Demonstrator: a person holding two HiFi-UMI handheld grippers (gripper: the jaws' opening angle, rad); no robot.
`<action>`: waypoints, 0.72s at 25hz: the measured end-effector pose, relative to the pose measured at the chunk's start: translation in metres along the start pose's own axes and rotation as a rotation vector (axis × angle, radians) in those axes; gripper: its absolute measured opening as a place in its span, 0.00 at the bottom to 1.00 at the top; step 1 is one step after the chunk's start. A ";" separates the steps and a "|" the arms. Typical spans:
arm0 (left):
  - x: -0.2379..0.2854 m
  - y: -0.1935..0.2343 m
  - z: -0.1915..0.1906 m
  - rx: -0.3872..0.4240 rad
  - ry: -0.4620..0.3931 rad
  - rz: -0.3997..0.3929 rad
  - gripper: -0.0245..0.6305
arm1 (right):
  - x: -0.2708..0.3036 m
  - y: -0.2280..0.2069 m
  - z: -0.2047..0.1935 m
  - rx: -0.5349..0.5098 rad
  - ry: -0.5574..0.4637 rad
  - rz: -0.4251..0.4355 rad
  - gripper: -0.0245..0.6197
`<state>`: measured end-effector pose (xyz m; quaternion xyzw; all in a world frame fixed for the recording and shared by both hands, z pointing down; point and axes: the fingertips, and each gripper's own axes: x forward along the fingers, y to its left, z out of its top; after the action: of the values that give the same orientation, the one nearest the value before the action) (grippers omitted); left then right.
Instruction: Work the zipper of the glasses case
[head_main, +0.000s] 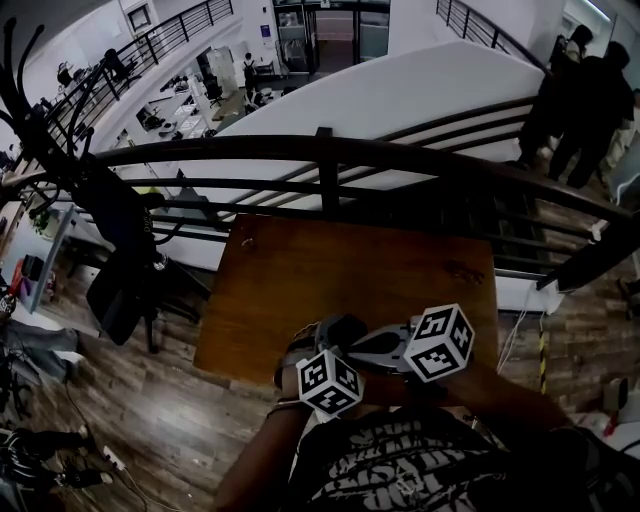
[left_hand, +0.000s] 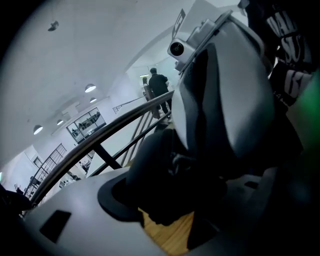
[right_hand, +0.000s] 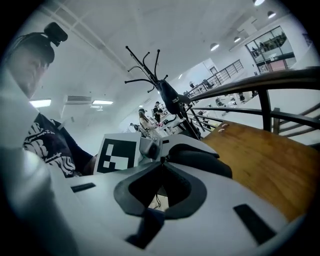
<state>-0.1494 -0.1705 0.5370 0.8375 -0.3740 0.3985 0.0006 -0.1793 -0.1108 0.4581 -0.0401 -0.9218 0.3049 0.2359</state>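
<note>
Evidently clamped wide across the dark glasses case with the left gripper, over the near edge of the bench. Clenched tight on the right gripper, jaws tip to tip beside the case; impossible to tell whether pinching the zipper pull. Could slip from that broad hold under a hard tug, or jam if pulled askew. Nothing visible of the contents, nor whether zipped.
</note>
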 end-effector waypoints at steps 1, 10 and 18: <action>0.002 -0.002 -0.002 -0.005 0.006 -0.007 0.44 | 0.002 -0.001 -0.002 0.004 0.006 -0.007 0.04; 0.031 0.000 -0.023 -0.130 -0.035 -0.024 0.44 | -0.004 -0.035 -0.013 -0.060 -0.017 -0.170 0.06; 0.099 -0.014 -0.046 -0.412 -0.052 -0.184 0.44 | -0.054 -0.078 -0.036 0.060 -0.077 -0.301 0.07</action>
<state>-0.1315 -0.2088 0.6386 0.8603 -0.3692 0.2903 0.1983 -0.1096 -0.1665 0.5062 0.1174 -0.9162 0.2947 0.2447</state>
